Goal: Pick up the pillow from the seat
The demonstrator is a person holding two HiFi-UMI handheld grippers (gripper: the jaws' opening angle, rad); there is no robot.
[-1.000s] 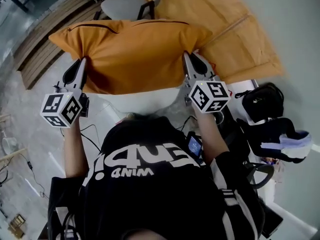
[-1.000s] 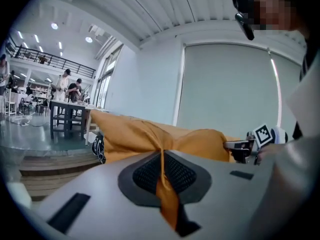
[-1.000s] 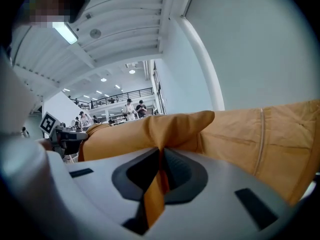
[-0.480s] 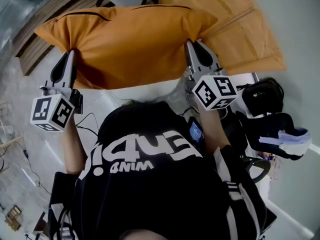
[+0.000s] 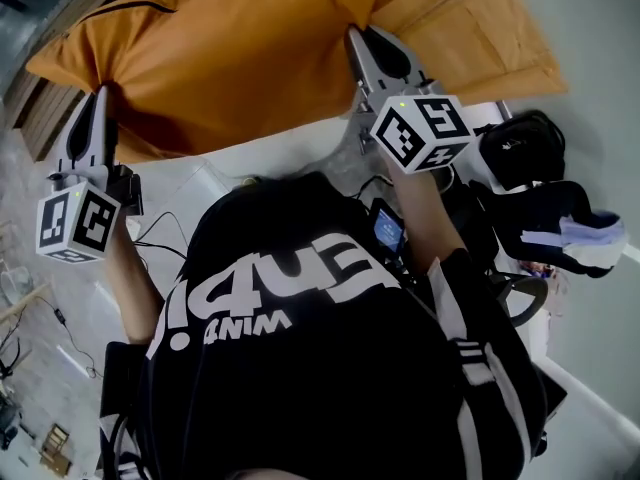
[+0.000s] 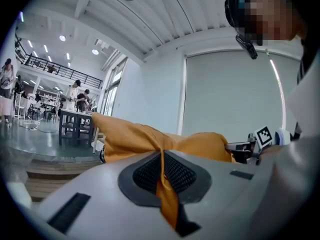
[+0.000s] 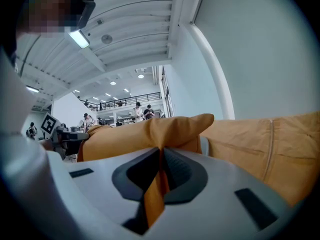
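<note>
Orange pillow (image 5: 220, 58) hung between two grippers in front of the person (image 5: 320, 368), its long axis running left to right.
A second orange cushion (image 5: 480, 38) lay behind its right end. The left gripper (image 5: 97, 96) and the right gripper (image 5: 358, 36) each took one end. Only the gripper views showed both pairs of jaws nearly closed on a thin fold of the fabric.

**Cloth, plastic and wood**

The pillow (image 5: 220, 68) is orange cloth, matt and finely woven, with a dark piping line. It wrinkles where my grippers pinch it. My left gripper (image 5: 97, 96) and right gripper (image 5: 357, 36) are grey plastic, smooth and matt, with dark pads (image 6: 147, 173) of a rough grid texture. The cushion (image 5: 480, 38) behind is the same matt orange cloth, with a stitched seam. The steps (image 6: 50, 171) look like wood.
</note>
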